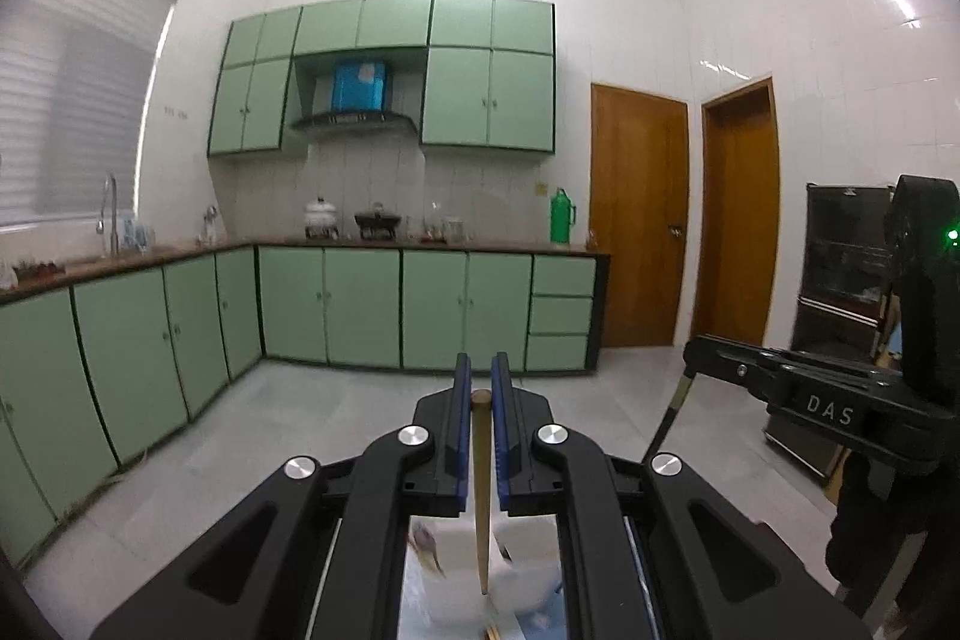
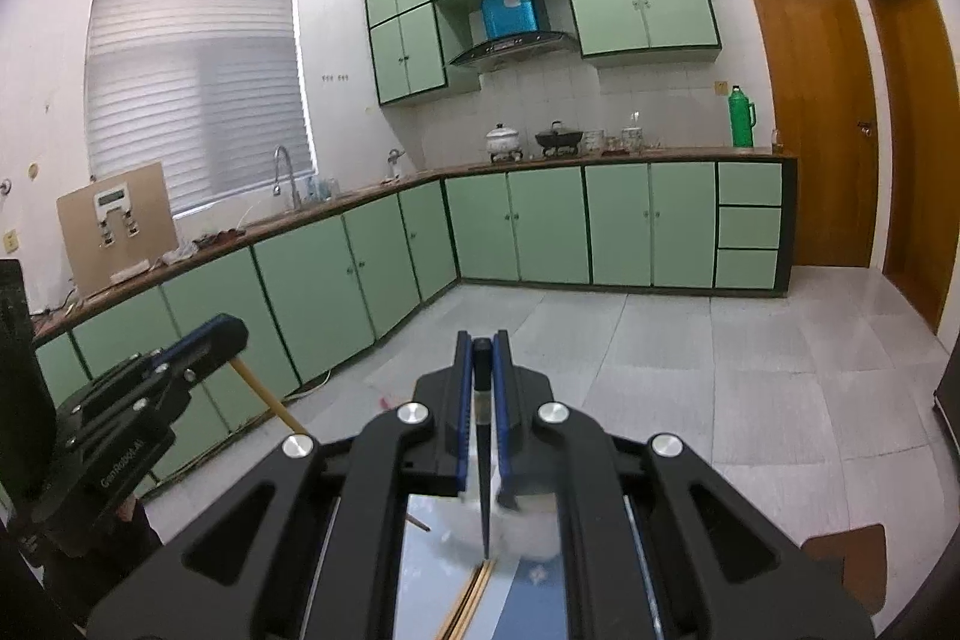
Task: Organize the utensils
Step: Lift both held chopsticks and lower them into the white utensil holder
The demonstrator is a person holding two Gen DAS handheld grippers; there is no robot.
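Left tool [image 1: 482,382]: blue pads pressed together on a tan wooden chopstick [image 1: 480,466], pinched near its blunt upper end. The stick hangs down between the arms, its thin tip over a white container [image 1: 528,550] seen blurred below.

Right tool [image 2: 482,358]: pads likewise pinched on a dark chopstick [image 2: 483,454], black-capped end poking up just past the pads, point hanging down toward what seems the same white container [image 2: 531,523]. A few more wooden sticks [image 2: 471,601] are glimpsed lying below, on a pale blue surface; probably the bench, not enough is shown to be sure.

Each tool is caught in the other's view, off to the side, with its stick angled downward. Both are held high, pointed out over the tiled floor [image 2: 720,388] toward green cabinets [image 2: 528,226].

Judged stage: one stick carried in each tool, placement not yet made.

Risks noted:
- Each stick is gripped at one end only, so it could pivot or slide out between the pads if swung quickly.
- Long free tips could be knocked against the container rim on lowering, and the container tipped or the stick levered loose.
- The two tools are held near each other; crossed sticks could tangle.
- The sticks differ in colour; if pairs are to be sorted, a mismatch could be made.
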